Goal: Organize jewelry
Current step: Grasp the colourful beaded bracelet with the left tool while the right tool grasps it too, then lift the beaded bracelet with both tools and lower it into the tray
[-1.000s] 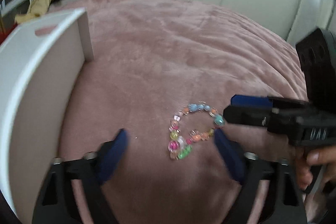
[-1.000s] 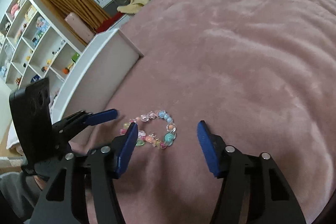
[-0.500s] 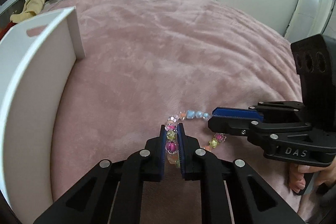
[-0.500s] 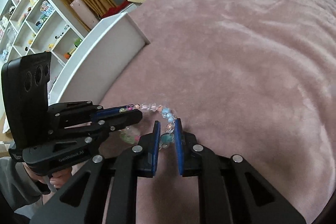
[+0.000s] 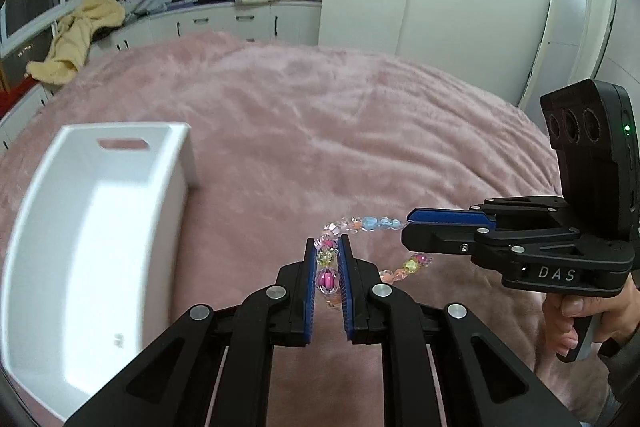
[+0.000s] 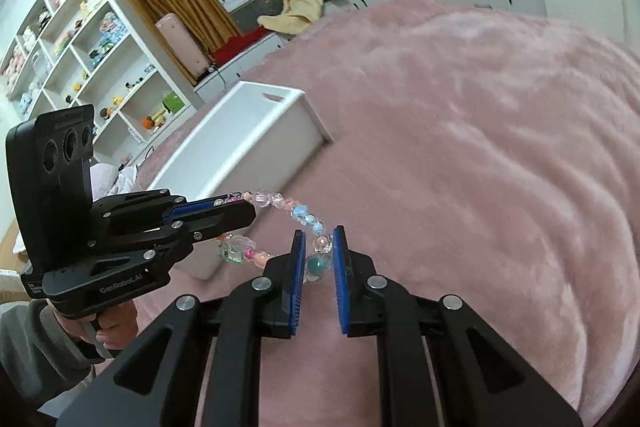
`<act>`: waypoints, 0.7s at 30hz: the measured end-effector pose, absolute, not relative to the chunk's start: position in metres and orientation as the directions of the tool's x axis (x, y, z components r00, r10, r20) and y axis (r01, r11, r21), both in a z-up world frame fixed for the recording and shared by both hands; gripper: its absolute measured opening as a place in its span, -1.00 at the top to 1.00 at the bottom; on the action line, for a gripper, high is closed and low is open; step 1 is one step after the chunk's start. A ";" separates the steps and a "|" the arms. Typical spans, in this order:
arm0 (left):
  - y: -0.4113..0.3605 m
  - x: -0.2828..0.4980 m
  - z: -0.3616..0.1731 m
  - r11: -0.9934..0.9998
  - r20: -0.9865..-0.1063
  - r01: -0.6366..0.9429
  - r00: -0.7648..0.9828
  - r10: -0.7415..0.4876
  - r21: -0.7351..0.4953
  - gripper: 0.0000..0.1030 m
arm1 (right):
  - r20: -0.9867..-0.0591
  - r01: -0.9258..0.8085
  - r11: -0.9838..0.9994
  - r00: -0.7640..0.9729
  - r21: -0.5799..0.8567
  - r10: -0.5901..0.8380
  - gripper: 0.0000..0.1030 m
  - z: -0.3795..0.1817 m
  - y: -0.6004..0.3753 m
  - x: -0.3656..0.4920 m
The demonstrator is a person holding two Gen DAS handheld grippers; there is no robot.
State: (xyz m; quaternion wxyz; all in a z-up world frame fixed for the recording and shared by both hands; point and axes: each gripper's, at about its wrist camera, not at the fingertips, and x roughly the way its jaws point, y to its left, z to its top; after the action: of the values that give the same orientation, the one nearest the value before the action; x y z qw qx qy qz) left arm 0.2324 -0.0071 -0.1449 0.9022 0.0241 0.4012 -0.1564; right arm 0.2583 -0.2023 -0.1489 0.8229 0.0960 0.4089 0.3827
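A bracelet of coloured beads [image 5: 370, 223] hangs stretched between both grippers, lifted above the pink blanket. My left gripper [image 5: 326, 247] is shut on its pink and yellow beads. My right gripper [image 6: 318, 241] is shut on its teal and clear beads [image 6: 298, 213]. In the left wrist view the right gripper [image 5: 412, 227] comes in from the right. In the right wrist view the left gripper [image 6: 246, 205] comes in from the left. A white open bin [image 5: 182, 163] stands just left of the bracelet; it also shows in the right wrist view [image 6: 308, 119].
The pink plush blanket [image 5: 340, 115] covers the whole surface. White shelves with small toys [image 6: 100, 67] stand at the far left. A yellow garment [image 5: 76, 35] lies on the window ledge beyond the bed.
Both grippers closed on the bracelet, then lifted it off the blanket. The views have risen and tilted up, so the bin's inside now shows.
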 end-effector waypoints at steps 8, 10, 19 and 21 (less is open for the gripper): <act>0.062 0.205 -0.095 0.974 -0.696 0.224 0.693 -0.190 -0.044 0.70 | -0.562 -0.616 0.636 0.350 0.464 0.749 0.72 -0.107 -0.123 0.253; 0.082 0.199 -0.088 0.980 -0.695 0.193 0.699 -0.166 -0.039 0.70 | -0.562 -0.634 0.624 0.338 0.457 0.755 0.72 -0.100 -0.096 0.252; 0.179 0.181 -0.086 0.998 -0.725 0.055 0.686 -0.060 -0.032 0.70 | -0.620 -0.668 0.604 0.264 0.435 0.739 0.72 -0.104 0.008 0.252; 0.195 0.182 -0.101 0.999 -0.757 0.025 0.652 -0.044 -0.037 0.69 | -0.661 -0.665 0.617 0.240 0.422 0.711 0.72 -0.118 0.025 0.250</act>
State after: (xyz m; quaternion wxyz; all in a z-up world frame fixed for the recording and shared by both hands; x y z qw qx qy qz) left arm 0.1825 0.1950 -0.1012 0.9088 -0.0117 0.4167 -0.0189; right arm 0.2498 0.0251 -0.1184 0.7869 0.0264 0.4348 0.4371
